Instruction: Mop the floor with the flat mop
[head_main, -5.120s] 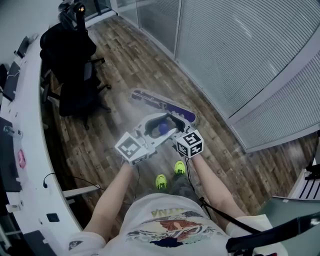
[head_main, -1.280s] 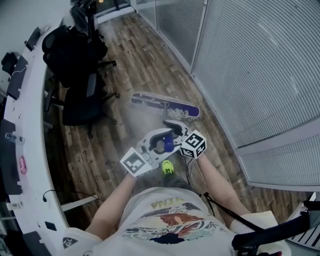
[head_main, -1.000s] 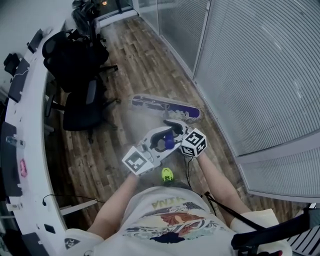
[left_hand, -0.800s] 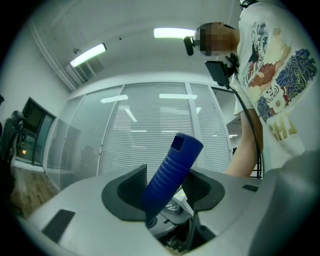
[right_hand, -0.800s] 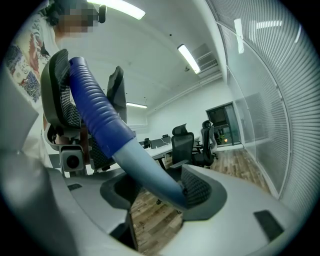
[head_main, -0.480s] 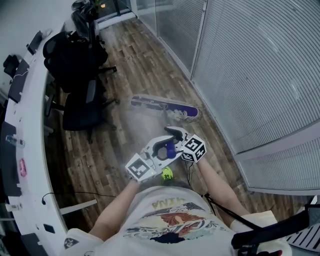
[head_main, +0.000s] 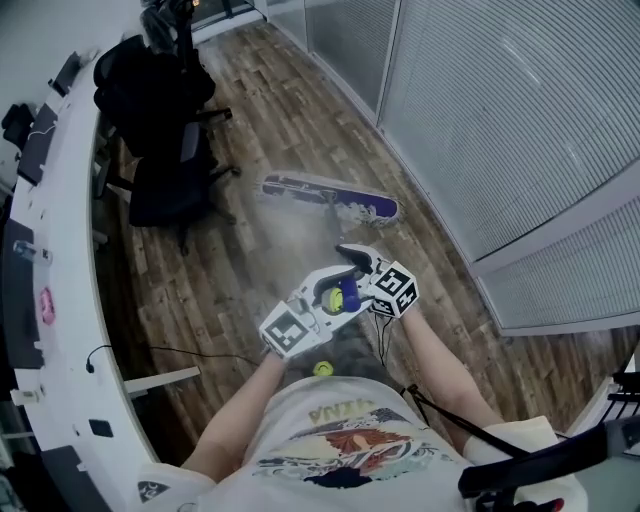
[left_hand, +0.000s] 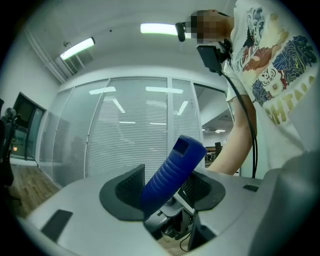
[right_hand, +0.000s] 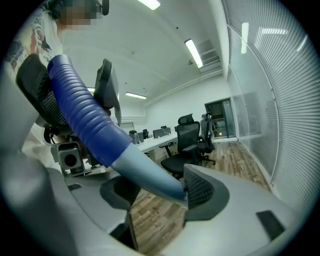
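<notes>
The flat mop head (head_main: 330, 197), purple and white, lies on the wooden floor ahead of me. Its grey shaft (right_hand: 147, 176) rises to a blue ribbed handle (left_hand: 172, 170). My left gripper (head_main: 328, 299) holds the top of that handle, and in the left gripper view the left gripper (left_hand: 165, 189) has both pads against it. My right gripper (head_main: 360, 262) grips just below, where blue meets grey. In the right gripper view the right gripper (right_hand: 159, 192) has the shaft resting against its right pad. Both grippers are in front of my waist.
Black office chairs (head_main: 165, 185) stand at the far left beside a long curved white desk (head_main: 60, 300). A glass wall with blinds (head_main: 500, 120) runs along the right. A cable (head_main: 185, 352) lies on the floor near the desk. My green shoe (head_main: 322, 368) shows below the grippers.
Both grippers, with the handle in them, have drawn back toward my body. The mop head has slid along the floor with them, and the view has shifted back.
</notes>
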